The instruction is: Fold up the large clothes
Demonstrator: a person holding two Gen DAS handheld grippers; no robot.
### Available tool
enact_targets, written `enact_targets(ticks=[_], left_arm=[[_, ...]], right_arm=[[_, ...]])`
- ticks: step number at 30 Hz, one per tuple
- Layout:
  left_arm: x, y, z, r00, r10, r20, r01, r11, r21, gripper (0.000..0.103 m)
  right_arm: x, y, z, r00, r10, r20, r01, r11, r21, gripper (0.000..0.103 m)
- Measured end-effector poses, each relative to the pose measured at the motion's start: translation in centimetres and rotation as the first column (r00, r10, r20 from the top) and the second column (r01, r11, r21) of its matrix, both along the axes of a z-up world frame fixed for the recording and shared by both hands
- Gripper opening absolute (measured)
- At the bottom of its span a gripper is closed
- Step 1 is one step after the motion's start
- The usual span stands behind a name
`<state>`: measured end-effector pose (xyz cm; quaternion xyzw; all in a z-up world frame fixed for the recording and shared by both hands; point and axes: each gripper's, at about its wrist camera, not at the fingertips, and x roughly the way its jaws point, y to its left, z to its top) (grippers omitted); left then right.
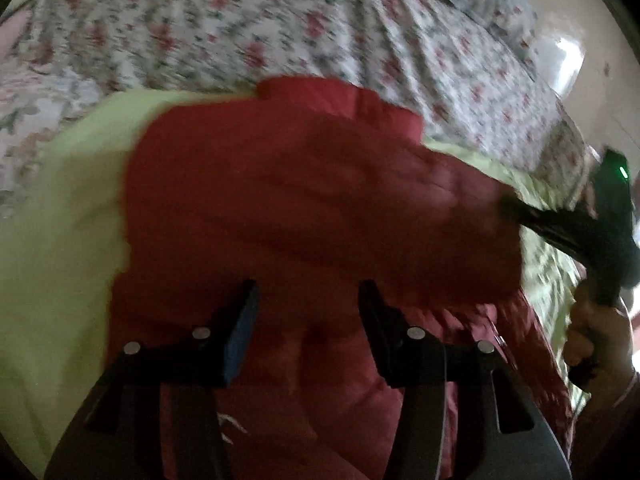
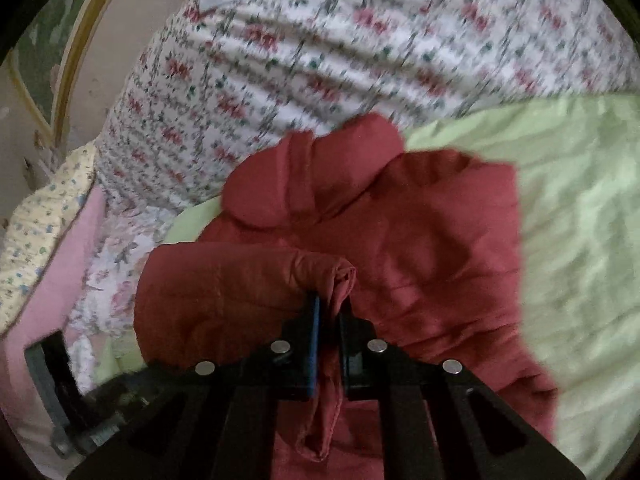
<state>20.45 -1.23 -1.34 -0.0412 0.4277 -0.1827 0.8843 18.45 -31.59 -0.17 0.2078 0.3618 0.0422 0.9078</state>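
1. A red padded jacket (image 2: 400, 240) lies on a green sheet (image 2: 580, 220), on the near side of the floral bedding (image 2: 320, 40).
2. The right gripper (image 2: 328, 316) clamps a jacket edge, apparently for folding.
3. The left gripper (image 1: 308, 300) hangs released above it.

jacket (image 2: 400, 232) on sheet (image 2: 580, 220) (quilt (image 2: 320, 60) behind)

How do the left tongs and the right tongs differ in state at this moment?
The left tongs stand apart with nothing between them; the right tongs are closed on a fold of the red jacket. The left tongs hover above the jacket; the right tongs have bunched cloth trailing from their grip. Both point down at the same jacket on the green sheet.
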Motion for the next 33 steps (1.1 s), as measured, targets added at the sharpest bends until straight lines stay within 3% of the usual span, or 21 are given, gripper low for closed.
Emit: enact_targets(ticks=[7, 15, 19, 23, 28, 30, 33], left_arm=[[3.9, 3.0, -0.5, 0.99, 0.138, -0.005, -0.138, 0.99, -0.004, 0.05], [6.5, 2.2, -3.6, 0.987, 0.139, -0.076, -0.135, 0.989, 0.059, 0.05], [6.6, 1.9, -4.5, 0.987, 0.138, -0.087, -0.129, 0.987, 0.098, 0.05], [6.9, 1.9, -4.9, 0.983, 0.157, -0.093, -0.146, 0.983, 0.115, 0.052], [6.8, 1.3, -5.3, 0.983, 0.163, -0.082, -0.15, 0.978, 0.145, 0.053], [6.8, 1.2, -5.3, 0.984, 0.159, -0.078, -0.146, 0.977, 0.154, 0.053], [6.8, 1.5, -5.2, 0.984, 0.154, -0.085, -0.14, 0.978, 0.153, 0.053]], right_arm=[[-0.2, -2.0, 0.2, 0.999, -0.047, -0.008, 0.046, 0.995, -0.085, 0.007], [0.6, -1.8, -1.8, 0.997, -0.061, -0.048, 0.055, 0.992, -0.11, 0.008], [0.4, -2.0, -1.6, 0.997, -0.059, -0.045, 0.055, 0.995, -0.085, 0.018], [-1.3, -1.4, 0.8, 0.994, -0.104, 0.044, 0.108, 0.986, -0.123, 0.027], [-2.4, 2.9, 2.5, 0.994, 0.011, 0.113, 0.012, 0.98, -0.201, 0.032], [-1.8, 4.5, 1.9, 0.994, 0.071, 0.081, -0.051, 0.973, -0.225, 0.037], [0.0, 5.7, -0.4, 0.997, 0.081, 0.008, -0.076, 0.961, -0.265, 0.038]])
